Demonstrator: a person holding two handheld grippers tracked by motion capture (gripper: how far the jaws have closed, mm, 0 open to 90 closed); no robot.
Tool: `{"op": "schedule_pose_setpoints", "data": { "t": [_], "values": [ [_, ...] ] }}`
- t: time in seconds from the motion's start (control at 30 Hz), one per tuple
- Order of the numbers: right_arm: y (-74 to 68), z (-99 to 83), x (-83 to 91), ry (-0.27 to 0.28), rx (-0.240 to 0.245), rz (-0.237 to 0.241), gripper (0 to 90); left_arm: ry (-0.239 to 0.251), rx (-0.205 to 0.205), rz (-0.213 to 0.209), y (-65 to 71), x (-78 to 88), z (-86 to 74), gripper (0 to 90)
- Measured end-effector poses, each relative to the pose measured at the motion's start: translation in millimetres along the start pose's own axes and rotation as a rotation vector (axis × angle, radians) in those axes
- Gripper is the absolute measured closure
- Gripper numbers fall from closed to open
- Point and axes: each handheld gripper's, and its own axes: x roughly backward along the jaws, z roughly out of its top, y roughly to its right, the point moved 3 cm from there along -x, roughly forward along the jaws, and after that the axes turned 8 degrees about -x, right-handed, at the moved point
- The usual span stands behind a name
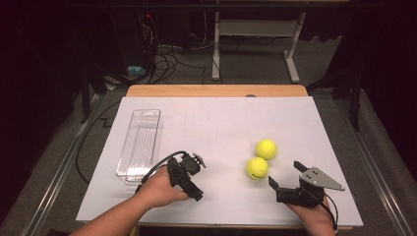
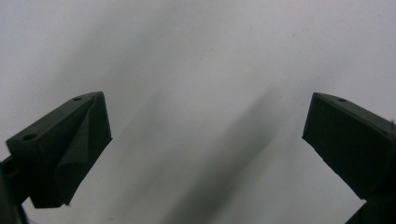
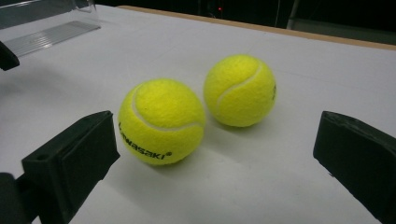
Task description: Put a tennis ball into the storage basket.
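Nothing is moved yet: my right gripper (image 1: 287,178), jaws apart, faces two tennis balls (image 1: 257,168); my left gripper (image 1: 195,189), also apart, hovers over bare bench (image 1: 221,123); the clear tray (image 1: 140,142) is empty.

A long, clear plastic tray (image 1: 139,145) with a ribbed bottom lies on the left part of the desk (image 1: 216,123), lengthwise front to back. The desk is covered by a white sheet, with a strip of light wood showing along its far edge. Beyond it, on the grey floor (image 1: 255,64), stand the white metal legs of another desk (image 1: 294,49) beside a tangle of black cables (image 1: 167,59).
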Motion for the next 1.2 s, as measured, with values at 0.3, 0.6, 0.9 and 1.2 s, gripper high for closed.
{"op": "schedule_pose_setpoints", "data": {
  "t": [0.3, 0.6, 0.9, 1.2],
  "values": [
    [-16.2, -2.7, -10.2, -0.041, 0.016, 0.028, 0.0, -0.014, 0.005, -0.017, -1.9, -2.4, 0.6, 1.8],
    [-26.8, -1.0, -26.6, -0.085, 0.027, 0.021, 3.0, -0.025, -0.006, -0.027, -0.2, -4.9, 0.5, 1.8],
    [-30.4, -1.0, -50.8, -0.152, 0.005, -0.006, 14.0, -0.025, -0.006, -0.037, 0.5, -2.9, 0.0, 1.7],
    [-31.2, -3.3, -62.0, -0.219, -0.010, -0.017, 23.4, -0.026, -0.008, -0.041, 0.7, -2.3, -0.2, 1.7]
  ]
}}
